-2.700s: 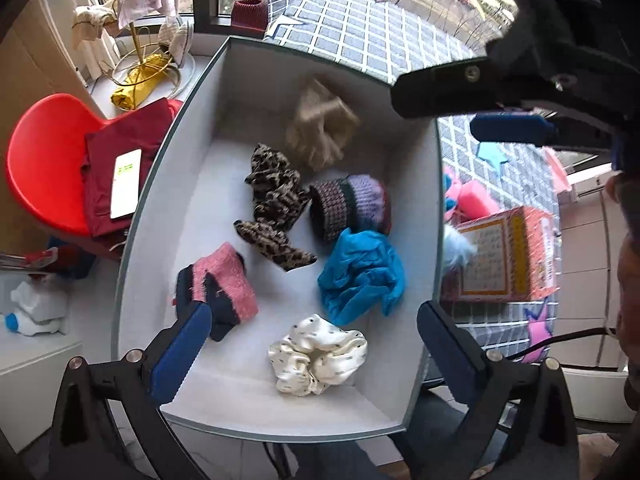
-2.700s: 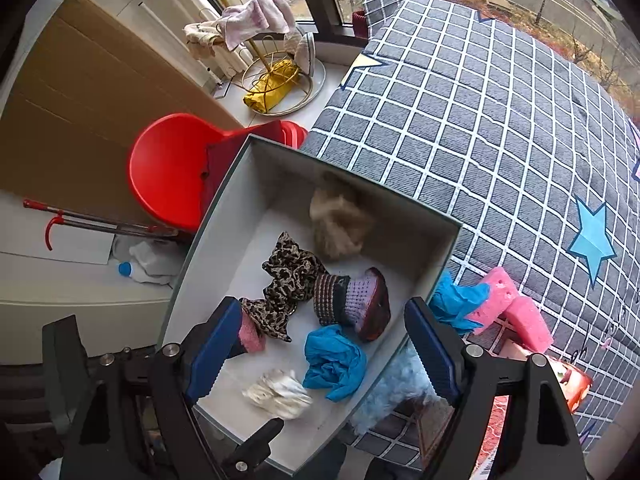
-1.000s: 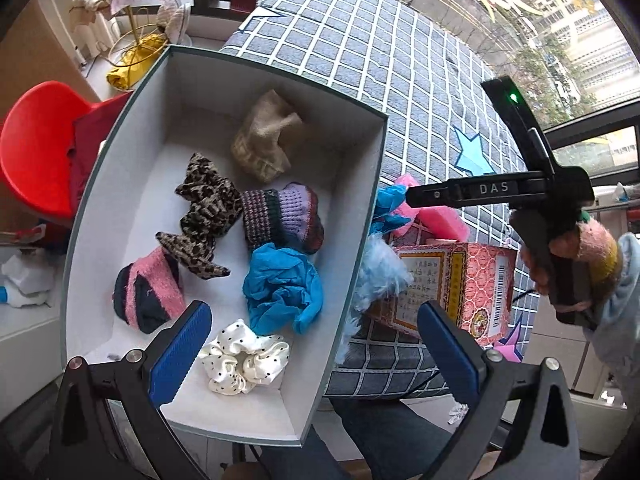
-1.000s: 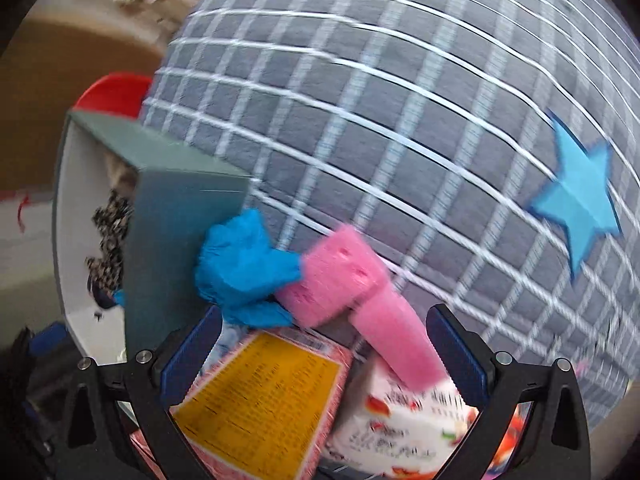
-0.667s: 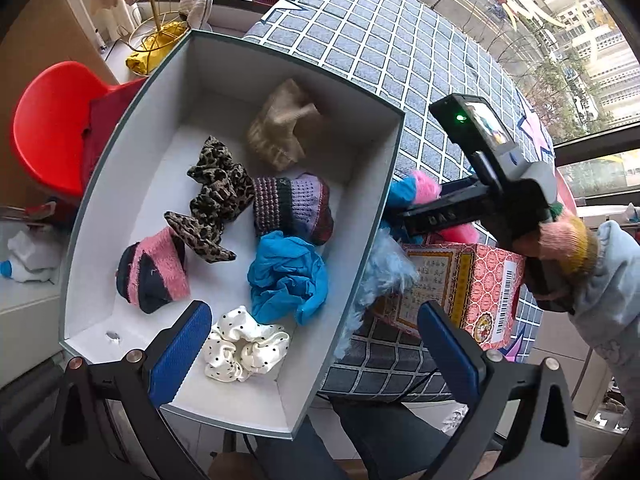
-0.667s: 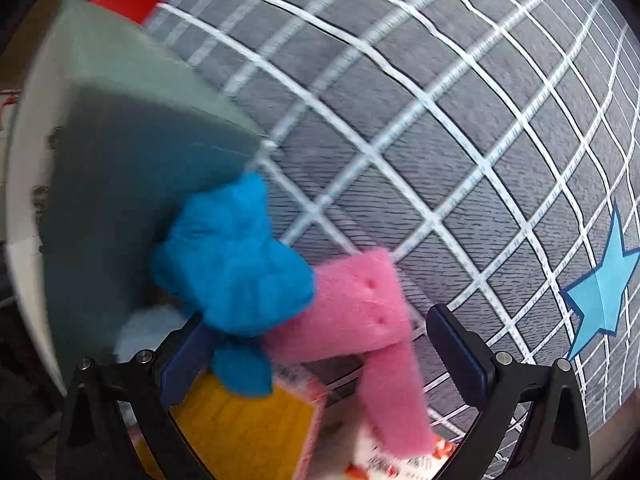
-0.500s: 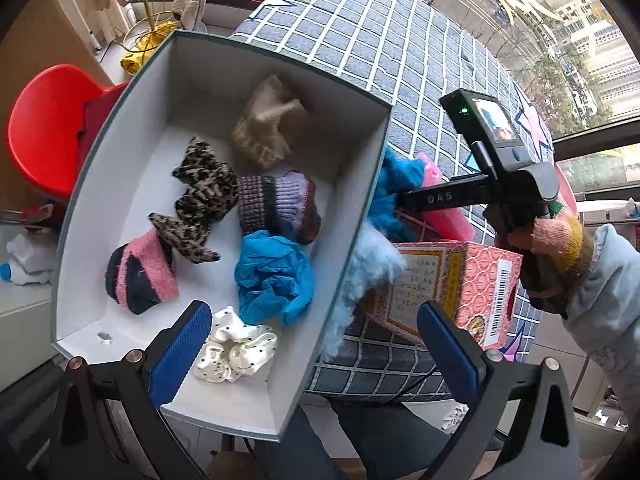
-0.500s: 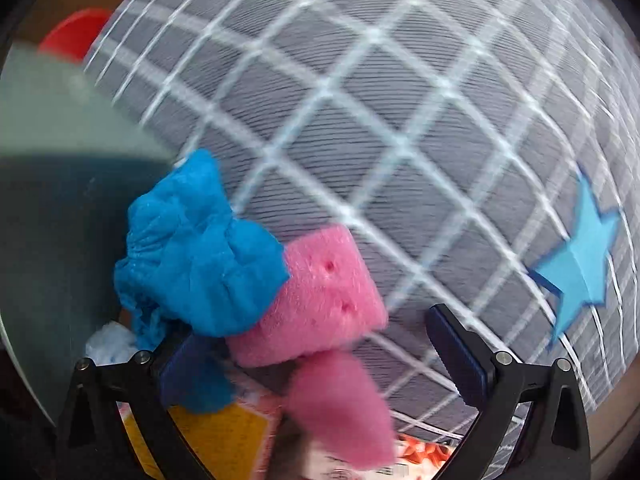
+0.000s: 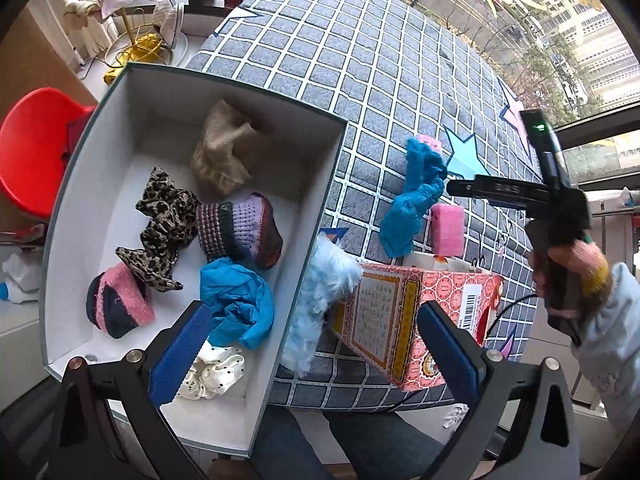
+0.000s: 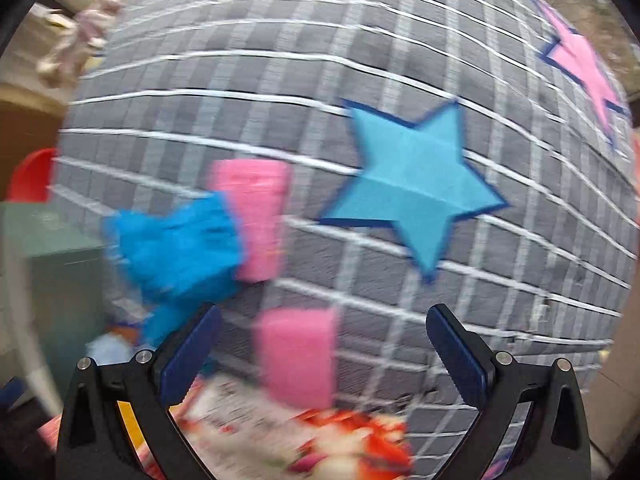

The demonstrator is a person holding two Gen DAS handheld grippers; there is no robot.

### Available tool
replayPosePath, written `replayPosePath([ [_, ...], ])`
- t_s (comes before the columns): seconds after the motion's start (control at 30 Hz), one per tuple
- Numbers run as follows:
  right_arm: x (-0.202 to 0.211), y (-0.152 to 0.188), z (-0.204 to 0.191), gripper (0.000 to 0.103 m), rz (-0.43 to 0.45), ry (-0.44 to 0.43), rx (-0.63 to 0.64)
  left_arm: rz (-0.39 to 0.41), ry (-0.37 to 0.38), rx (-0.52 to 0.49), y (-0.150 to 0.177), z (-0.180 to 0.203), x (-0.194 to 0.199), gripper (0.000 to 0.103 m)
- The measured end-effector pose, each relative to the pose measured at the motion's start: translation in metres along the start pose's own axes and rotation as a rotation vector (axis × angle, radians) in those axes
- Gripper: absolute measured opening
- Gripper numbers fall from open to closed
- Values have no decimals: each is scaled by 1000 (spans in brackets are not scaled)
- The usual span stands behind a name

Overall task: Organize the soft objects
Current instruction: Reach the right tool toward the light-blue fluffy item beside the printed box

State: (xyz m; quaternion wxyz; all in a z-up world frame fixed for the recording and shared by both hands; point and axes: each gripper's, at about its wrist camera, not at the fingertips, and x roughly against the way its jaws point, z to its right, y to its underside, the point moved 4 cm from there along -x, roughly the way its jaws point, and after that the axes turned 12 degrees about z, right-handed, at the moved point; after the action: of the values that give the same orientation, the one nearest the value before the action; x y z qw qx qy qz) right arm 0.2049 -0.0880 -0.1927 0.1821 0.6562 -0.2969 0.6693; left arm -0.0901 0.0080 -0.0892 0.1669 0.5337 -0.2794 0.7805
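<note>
An open white-lined box holds several soft items: a beige cloth, a leopard scrunchie, a purple knit piece, a blue cloth, a pink-and-navy sock and a dotted white scrunchie. On the checked cover lie a blue cloth, two pink sponges and a pale blue fluffy piece. My left gripper is open over the box's near right wall. My right gripper is open above the nearer pink sponge, beside the blue cloth.
A red patterned carton stands at the cover's near edge, right of the box. A red chair and a gold rack with cloths stand to the left. The checked cover with star patches stretches away behind.
My right gripper has swung from over the box out to the cloth and sponges on the cover, closing in on them. The left view has shifted to the right.
</note>
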Motion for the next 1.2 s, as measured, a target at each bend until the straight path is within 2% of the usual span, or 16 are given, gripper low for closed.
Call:
replayPosePath([
  [0.17,19,-9,-72,103,-21,-286,121,24,-34,8,1,-8,12,103],
  [0.27,13,-6,-122,103,-146,-465,235,34,-53,37,5,-17,20,103],
  [0.33,0,5,-151,103,-228,-497,325,38,-66,58,9,-23,24,103],
  [0.4,-11,16,-155,103,-292,-501,372,43,-78,87,16,-29,29,103],
  [0.5,-27,30,-163,103,-374,-543,371,44,-94,130,26,-36,34,103],
  [0.57,-34,38,-169,90,-421,-582,373,40,-102,161,33,-41,36,103],
  [0.63,-41,41,-171,88,-464,-609,380,34,-109,183,38,-44,36,103],
  [0.73,-52,52,-176,70,-518,-636,387,27,-119,198,42,-44,35,103],
  [0.8,-57,56,-179,68,-554,-671,379,23,-125,204,43,-43,34,103],
  [0.83,-58,58,-180,60,-573,-695,374,21,-128,204,43,-42,33,103],
  [0.9,-57,61,-181,59,-585,-723,378,18,-138,200,42,-40,31,103],
  [0.93,-57,61,-182,47,-585,-739,380,15,-141,198,41,-40,31,103],
  [0.97,-57,61,-183,19,-592,-758,373,13,-143,196,40,-39,30,103],
  [1.0,-56,61,-183,9,-603,-783,355,11,-146,192,39,-37,29,103],
  [1.1,-45,57,-179,9,-542,-787,377,10,-152,178,33,-32,27,103],
  [1.2,-27,46,-163,9,-456,-801,324,16,-148,153,25,-24,25,103],
])
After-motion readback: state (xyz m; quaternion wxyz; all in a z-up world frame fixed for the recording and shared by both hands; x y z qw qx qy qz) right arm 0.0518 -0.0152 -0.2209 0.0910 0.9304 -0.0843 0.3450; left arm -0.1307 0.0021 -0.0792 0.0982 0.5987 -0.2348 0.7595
